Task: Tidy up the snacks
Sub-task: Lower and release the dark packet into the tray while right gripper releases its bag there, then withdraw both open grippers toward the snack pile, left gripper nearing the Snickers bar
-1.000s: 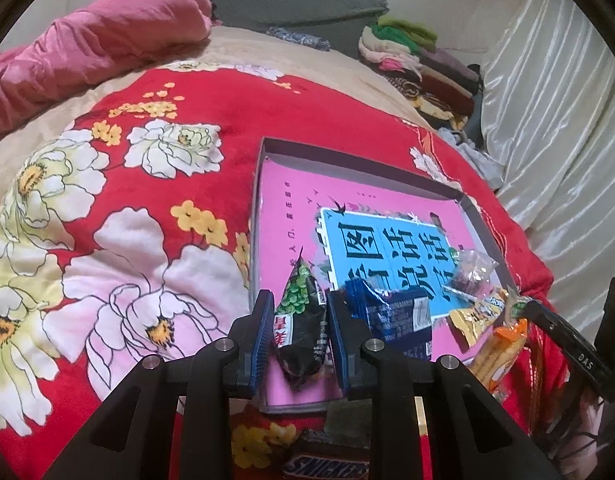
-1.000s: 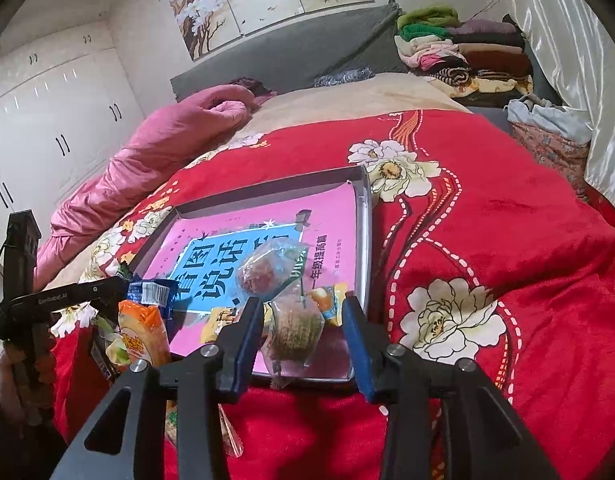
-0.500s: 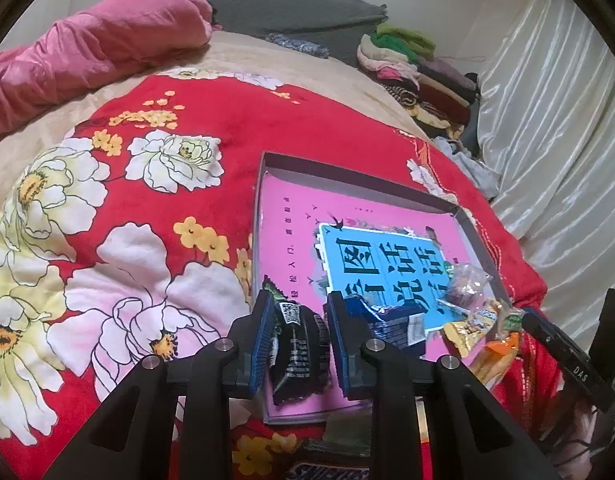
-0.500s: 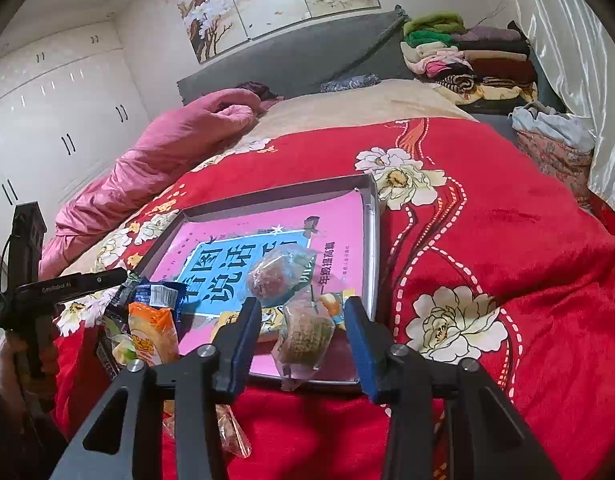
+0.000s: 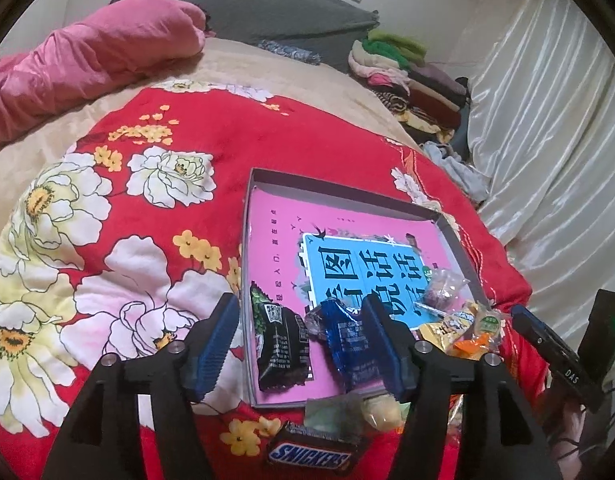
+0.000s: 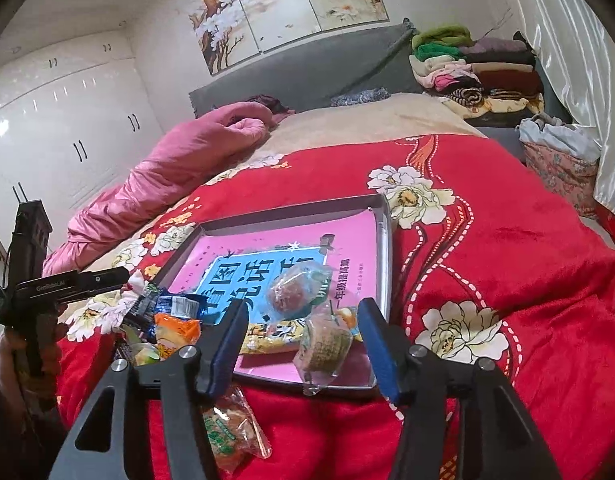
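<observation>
- Your left gripper point(image 5: 303, 344) has its jaws spread wide and holds nothing. The black snack packet point(image 5: 281, 350) lies flat between them, touching neither pad, in the near left corner of the tray point(image 5: 347, 194).
- The blue wrapper point(image 5: 345, 338) sits just beside the black packet, against your left gripper's right finger.
- Your right gripper point(image 6: 301, 344) is also spread apart. The clear-wrapped round cake point(image 6: 323, 346) lies loose between the fingers, on the tray's near edge point(image 6: 387, 248).
- A second clear-wrapped cake point(image 6: 293, 292) rests further in, on the blue panel of the pink book point(image 6: 291, 240) lining the tray.
- The yellow packet point(image 6: 267, 334) and orange packet point(image 6: 175, 330) are crowded along the near side.
- Outside the tray on the red floral blanket point(image 5: 167, 208): a Snickers bar point(image 5: 313, 456) near you, and a clear packet point(image 6: 231, 428) under your right gripper.
</observation>
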